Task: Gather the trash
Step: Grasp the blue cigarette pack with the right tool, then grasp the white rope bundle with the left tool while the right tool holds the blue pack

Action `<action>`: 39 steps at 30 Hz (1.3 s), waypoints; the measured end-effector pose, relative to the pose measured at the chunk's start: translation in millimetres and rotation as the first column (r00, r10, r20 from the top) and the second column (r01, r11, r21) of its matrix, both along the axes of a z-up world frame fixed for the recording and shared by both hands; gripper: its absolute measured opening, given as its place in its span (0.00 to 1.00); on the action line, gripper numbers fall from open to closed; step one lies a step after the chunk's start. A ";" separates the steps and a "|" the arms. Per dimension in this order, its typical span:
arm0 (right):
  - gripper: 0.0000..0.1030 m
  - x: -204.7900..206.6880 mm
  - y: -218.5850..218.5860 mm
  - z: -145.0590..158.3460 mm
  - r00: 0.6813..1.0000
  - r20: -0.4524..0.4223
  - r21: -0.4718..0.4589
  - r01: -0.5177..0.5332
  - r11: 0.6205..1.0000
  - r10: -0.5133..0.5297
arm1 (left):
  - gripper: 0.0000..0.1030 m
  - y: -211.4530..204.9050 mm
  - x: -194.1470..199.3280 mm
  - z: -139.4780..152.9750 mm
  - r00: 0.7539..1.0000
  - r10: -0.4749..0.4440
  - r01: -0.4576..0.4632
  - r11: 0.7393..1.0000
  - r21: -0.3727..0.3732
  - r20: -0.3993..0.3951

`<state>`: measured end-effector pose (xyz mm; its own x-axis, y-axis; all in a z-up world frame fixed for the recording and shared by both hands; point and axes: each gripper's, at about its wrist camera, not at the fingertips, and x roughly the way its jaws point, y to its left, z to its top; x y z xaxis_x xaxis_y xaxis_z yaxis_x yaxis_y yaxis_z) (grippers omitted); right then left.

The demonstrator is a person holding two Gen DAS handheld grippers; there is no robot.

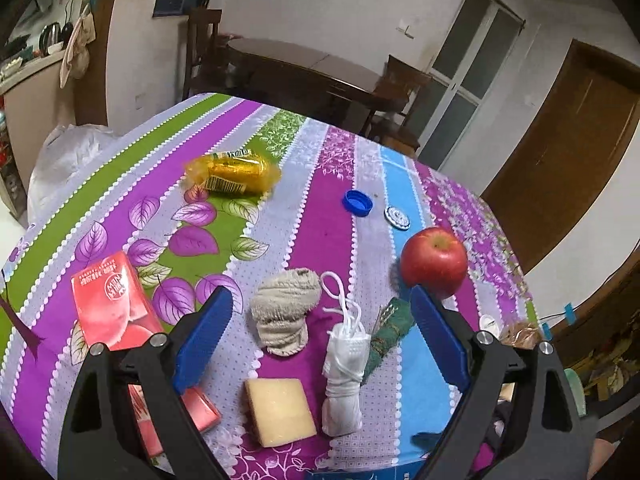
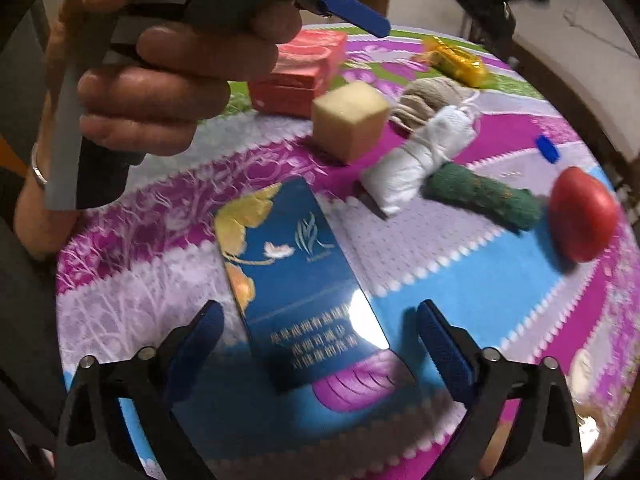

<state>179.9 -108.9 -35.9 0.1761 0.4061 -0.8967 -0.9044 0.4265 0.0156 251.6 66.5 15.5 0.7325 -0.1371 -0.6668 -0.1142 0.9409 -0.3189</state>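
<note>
Striped purple, green and blue cloth (image 1: 312,216) covers the table, with a dim dining room behind. Right gripper (image 2: 320,344) stands wide, nothing held, 2 blue pads either side of a glossy blue cigarette pack (image 2: 296,280) lying flat at centre frame, likely the next trash pick. Left gripper (image 1: 324,340) is also spread and empty, above a rolled beige sock (image 1: 286,308) and a white tied bundle (image 1: 344,376). Outward lie a pale yellow sponge block (image 1: 278,410), a green rolled cloth (image 1: 390,332), a red carton (image 1: 112,300) at left, a red apple (image 1: 434,262) at right, a blue bottle cap (image 1: 357,202) and a crumpled gold wrapper (image 1: 234,174) farther up.
</note>
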 end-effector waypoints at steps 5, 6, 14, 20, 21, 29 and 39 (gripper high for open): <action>0.66 -23.0 -17.2 1.4 0.994 0.032 0.055 0.098 0.994 -0.100 | 0.84 15.7 3.9 0.3 1.000 -0.003 0.003 1.000 -0.030 -0.015; 0.65 -33.3 -21.3 1.1 0.991 0.040 0.063 0.125 0.990 -0.127 | 0.84 16.7 3.6 1.3 1.000 -0.011 0.011 0.999 -0.031 -0.011; 0.59 -130.8 -91.3 -1.5 0.854 0.012 0.241 0.503 0.830 -0.521 | 0.72 -22.7 -11.4 17.1 0.995 -0.050 0.029 0.971 0.236 0.081; 0.57 -188.0 -163.3 8.4 0.626 -0.025 0.377 0.728 0.572 -0.780 | 0.68 -50.4 -45.8 1.7 0.977 -0.211 0.200 0.949 0.246 0.020; 0.57 -193.9 -175.0 11.6 0.582 -0.032 0.401 0.752 0.523 -0.813 | 0.65 -52.6 -50.5 -5.8 0.972 -0.233 0.230 0.945 0.230 -0.015; 0.57 -202.6 -186.2 23.8 0.538 0.008 0.458 0.747 0.482 -0.843 | 0.44 -65.7 -51.3 -32.5 0.976 -0.194 0.214 0.931 0.297 -0.096; 0.57 -201.1 -176.0 20.7 0.554 0.025 0.471 0.728 0.499 -0.832 | 0.41 -97.0 -44.2 -40.4 0.990 -0.117 0.142 0.880 0.453 -0.082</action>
